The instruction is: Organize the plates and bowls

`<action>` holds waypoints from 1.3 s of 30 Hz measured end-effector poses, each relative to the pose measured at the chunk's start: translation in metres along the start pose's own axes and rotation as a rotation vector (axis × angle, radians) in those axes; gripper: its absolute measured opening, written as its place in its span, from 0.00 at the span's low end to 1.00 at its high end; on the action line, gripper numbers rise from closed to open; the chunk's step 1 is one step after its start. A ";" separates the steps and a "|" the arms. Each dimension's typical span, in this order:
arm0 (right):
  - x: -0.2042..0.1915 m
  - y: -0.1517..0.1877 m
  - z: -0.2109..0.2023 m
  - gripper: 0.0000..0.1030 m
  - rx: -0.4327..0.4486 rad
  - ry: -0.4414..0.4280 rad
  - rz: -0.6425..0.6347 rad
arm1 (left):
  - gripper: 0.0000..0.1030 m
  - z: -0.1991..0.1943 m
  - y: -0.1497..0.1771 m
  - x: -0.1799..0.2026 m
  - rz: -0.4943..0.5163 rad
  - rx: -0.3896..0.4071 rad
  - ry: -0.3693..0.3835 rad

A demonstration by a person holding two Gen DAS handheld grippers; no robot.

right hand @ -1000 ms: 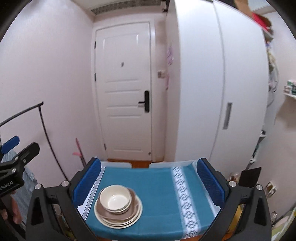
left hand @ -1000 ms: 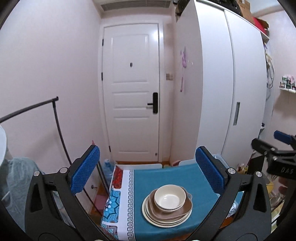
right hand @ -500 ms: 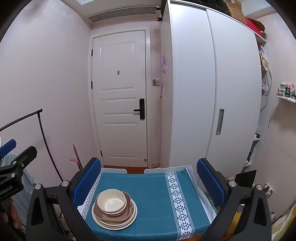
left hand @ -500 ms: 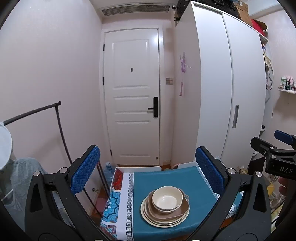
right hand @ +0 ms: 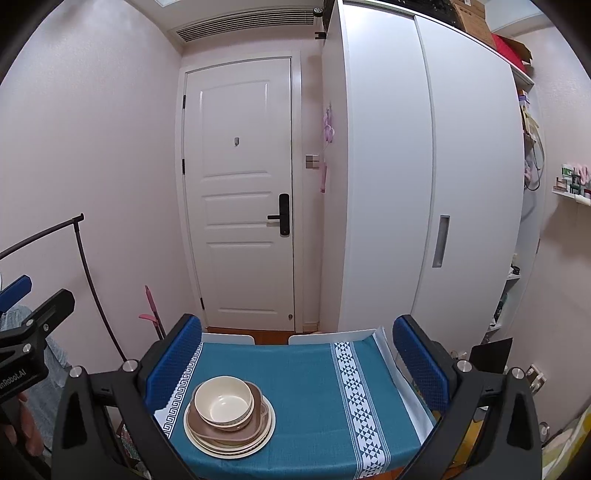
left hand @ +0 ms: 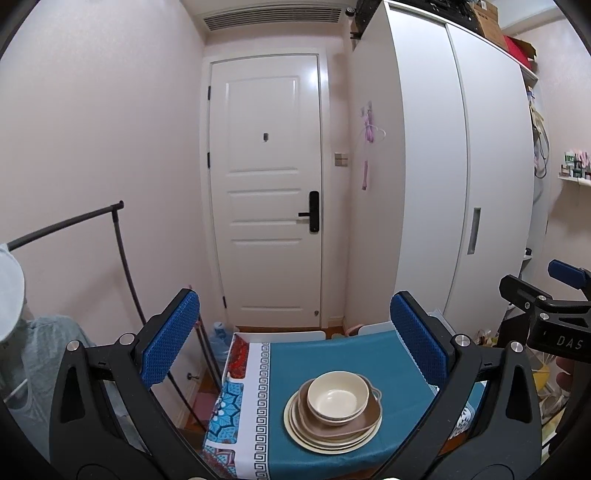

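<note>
— White is seen across most of the room: what is made out, from the biggest thing down?

— A tall white wardrobe (left hand: 461,177) is seen on the right, with cardboard boxes (left hand: 487,18) stacked on top, and a white panelled door (left hand: 266,192) with a black handle lock (left hand: 313,216) is set into the far wall beside it. A black clothes rail (left hand: 74,221) is seen against the left wall. Below, a small table is covered by a teal tablecloth (right hand: 306,391) with white patterned borders.

— Where are the task's things found?

— A stack of plates (right hand: 229,428) is set on the left half of the cloth as seen from the right wrist view: cream plates at the bottom, a brown dish above them. A cream bowl (right hand: 223,400) is nested upright on top of the stack. In the left wrist view the same stack (left hand: 332,424) is seen towards the near edge.

— And the claws?

— The left gripper (left hand: 295,339) is held spread wide, nothing between its blue pads (left hand: 170,336), well above and short of the stack. The right gripper (right hand: 297,354) is likewise held wide apart and empty. Nothing is found standing between either claw and the dishes. A water bottle (left hand: 220,341) is seen on the floor by the door.
</note>
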State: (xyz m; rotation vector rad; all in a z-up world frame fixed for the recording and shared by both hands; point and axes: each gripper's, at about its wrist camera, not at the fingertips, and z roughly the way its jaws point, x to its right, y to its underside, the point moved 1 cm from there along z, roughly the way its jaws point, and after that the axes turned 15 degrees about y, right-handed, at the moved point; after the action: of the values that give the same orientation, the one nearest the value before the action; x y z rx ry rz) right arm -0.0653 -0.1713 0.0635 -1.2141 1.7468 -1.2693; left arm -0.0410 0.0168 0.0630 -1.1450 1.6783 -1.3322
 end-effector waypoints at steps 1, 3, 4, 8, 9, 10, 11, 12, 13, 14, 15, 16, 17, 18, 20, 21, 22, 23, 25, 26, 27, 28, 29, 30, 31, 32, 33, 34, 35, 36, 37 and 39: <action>-0.001 0.000 0.000 1.00 0.000 0.001 -0.002 | 1.00 0.000 0.000 0.000 0.000 0.000 -0.002; -0.002 -0.001 0.001 1.00 -0.002 0.001 -0.002 | 1.00 0.000 0.000 0.002 0.000 0.001 -0.002; -0.002 -0.001 0.001 1.00 -0.002 0.003 -0.002 | 1.00 0.000 0.000 0.001 0.001 0.002 -0.001; -0.002 -0.001 0.001 1.00 -0.001 0.004 -0.002 | 1.00 0.001 0.001 -0.003 0.004 0.002 0.006; -0.002 0.000 0.001 1.00 0.001 0.006 -0.002 | 1.00 0.001 0.001 -0.005 0.004 0.000 0.009; -0.002 -0.001 0.001 1.00 0.001 0.007 -0.004 | 1.00 0.001 0.002 -0.006 0.002 -0.002 0.009; -0.002 0.000 0.002 1.00 0.000 0.009 -0.004 | 1.00 0.001 0.002 -0.007 0.001 -0.001 0.010; -0.002 0.000 0.003 1.00 0.000 0.011 -0.003 | 1.00 0.000 0.001 -0.008 0.001 0.001 0.011; -0.003 0.000 0.002 1.00 0.000 0.013 -0.002 | 1.00 0.000 0.001 -0.010 0.003 0.002 0.013; -0.003 0.000 0.003 1.00 0.000 0.014 -0.003 | 1.00 -0.001 0.000 -0.010 0.005 0.005 0.012; -0.004 0.000 0.003 1.00 -0.001 0.014 -0.003 | 1.00 -0.001 0.000 -0.011 0.008 0.006 0.014; -0.004 0.000 0.003 1.00 -0.001 0.012 -0.003 | 1.00 -0.001 -0.001 -0.012 0.011 0.008 0.014; -0.004 0.000 0.003 1.00 0.000 0.014 -0.004 | 1.00 -0.001 -0.001 -0.013 0.013 0.008 0.015; -0.004 0.000 0.003 1.00 0.001 0.015 -0.003 | 1.00 -0.001 -0.002 -0.014 0.014 0.009 0.016; -0.004 -0.001 0.003 1.00 0.003 0.013 -0.002 | 1.00 -0.002 -0.002 -0.014 0.014 0.013 0.028; -0.004 -0.001 0.003 1.00 0.003 0.011 -0.001 | 1.00 -0.002 -0.002 -0.015 0.015 0.013 0.033; -0.004 -0.001 0.004 1.00 0.003 0.009 -0.001 | 1.00 -0.002 -0.001 -0.015 0.015 0.011 0.034; -0.005 -0.002 0.005 1.00 0.004 0.007 -0.003 | 1.00 -0.001 -0.001 -0.015 0.016 0.009 0.033; -0.006 -0.002 0.006 1.00 0.002 0.005 -0.004 | 1.00 -0.001 -0.002 -0.017 0.016 0.009 0.031; -0.006 -0.002 0.006 1.00 0.002 0.003 -0.006 | 1.00 -0.001 -0.003 -0.017 0.015 0.010 0.030; -0.006 -0.001 0.006 1.00 0.002 0.003 -0.007 | 1.00 0.000 -0.003 -0.018 0.014 0.011 0.031; -0.006 -0.002 0.007 1.00 0.002 0.004 -0.007 | 1.00 0.000 -0.003 -0.019 0.013 0.010 0.031; -0.006 -0.002 0.006 1.00 0.001 0.003 -0.007 | 1.00 0.000 -0.003 -0.019 0.013 0.009 0.030; -0.006 -0.001 0.006 1.00 0.000 0.003 -0.007 | 1.00 0.001 -0.003 -0.020 0.013 0.008 0.030; -0.006 -0.001 0.006 1.00 0.001 0.003 -0.006 | 1.00 0.002 -0.003 -0.021 0.013 0.005 0.031; -0.006 -0.002 0.006 1.00 0.001 0.002 -0.007 | 1.00 0.002 -0.003 -0.021 0.013 0.004 0.030; -0.006 -0.002 0.007 1.00 0.000 0.001 -0.008 | 1.00 0.003 -0.003 -0.021 0.012 0.003 0.029; -0.006 -0.002 0.007 1.00 0.000 0.000 -0.008 | 1.00 0.003 -0.003 -0.022 0.012 0.003 0.029; -0.006 -0.002 0.006 1.00 0.002 0.001 -0.008 | 1.00 0.004 -0.003 -0.023 0.011 0.003 0.028; -0.007 -0.002 0.006 1.00 0.001 0.001 -0.009 | 1.00 0.004 -0.003 -0.023 0.010 0.003 0.026; -0.007 -0.002 0.006 1.00 0.001 0.004 -0.007 | 1.00 0.005 -0.003 -0.024 0.010 0.002 0.025; -0.007 -0.002 0.006 1.00 0.001 0.003 -0.006 | 1.00 0.005 -0.004 -0.024 0.013 0.004 0.015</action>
State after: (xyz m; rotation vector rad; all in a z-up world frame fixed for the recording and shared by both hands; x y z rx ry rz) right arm -0.0568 -0.1671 0.0634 -1.2186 1.7452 -1.2757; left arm -0.0265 0.0369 0.0653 -1.1232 1.6906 -1.3385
